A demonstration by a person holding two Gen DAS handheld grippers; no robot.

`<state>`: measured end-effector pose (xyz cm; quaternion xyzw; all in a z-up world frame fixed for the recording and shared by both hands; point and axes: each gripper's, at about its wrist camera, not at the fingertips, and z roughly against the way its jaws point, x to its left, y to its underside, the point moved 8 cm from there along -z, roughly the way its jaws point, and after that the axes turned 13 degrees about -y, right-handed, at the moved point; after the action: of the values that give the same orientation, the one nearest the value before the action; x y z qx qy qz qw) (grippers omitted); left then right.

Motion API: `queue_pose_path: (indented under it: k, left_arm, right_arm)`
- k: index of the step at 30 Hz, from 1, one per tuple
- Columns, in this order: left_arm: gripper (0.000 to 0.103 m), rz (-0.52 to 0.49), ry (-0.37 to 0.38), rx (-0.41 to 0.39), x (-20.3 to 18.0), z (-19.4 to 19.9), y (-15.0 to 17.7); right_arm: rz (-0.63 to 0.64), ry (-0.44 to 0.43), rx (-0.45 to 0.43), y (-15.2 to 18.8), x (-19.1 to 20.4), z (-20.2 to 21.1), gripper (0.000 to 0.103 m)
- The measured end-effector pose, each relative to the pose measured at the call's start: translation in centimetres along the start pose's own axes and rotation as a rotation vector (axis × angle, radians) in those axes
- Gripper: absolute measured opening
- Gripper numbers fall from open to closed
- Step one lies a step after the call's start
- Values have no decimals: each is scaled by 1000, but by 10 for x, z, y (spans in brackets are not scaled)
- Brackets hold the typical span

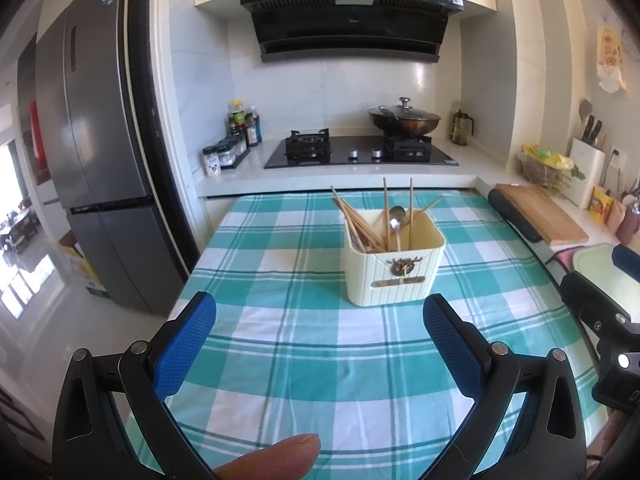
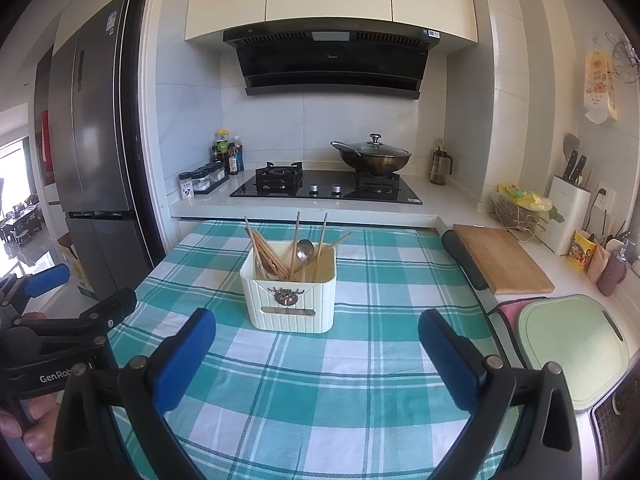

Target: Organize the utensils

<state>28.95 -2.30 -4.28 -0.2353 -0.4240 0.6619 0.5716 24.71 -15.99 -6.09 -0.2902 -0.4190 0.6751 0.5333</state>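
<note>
Utensil holder ahead of both tools, left tool and right tool, fingers apart and empty; your reach may snag the leaning chopsticks, tipping it.

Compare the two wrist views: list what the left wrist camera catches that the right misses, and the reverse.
Only the left wrist view: a fingertip at the bottom edge, and the right claw's body at its right edge.

Only the right wrist view: the whole green board, a wire rack high on the wall, and the hand holding the left claw.

Both: the cream caddy of chopsticks and a spoon on the checked cloth, the stove, wok, fridge, wooden board. Both claws are open and empty.
</note>
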Motion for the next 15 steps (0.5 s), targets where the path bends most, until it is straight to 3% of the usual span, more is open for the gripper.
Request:
queue_pose_path:
  k: [15]
  left_arm:
    - [103, -5, -9, 3, 0, -1, 3]
  right_arm:
    - [1, 3, -2, 0, -1, 2, 103]
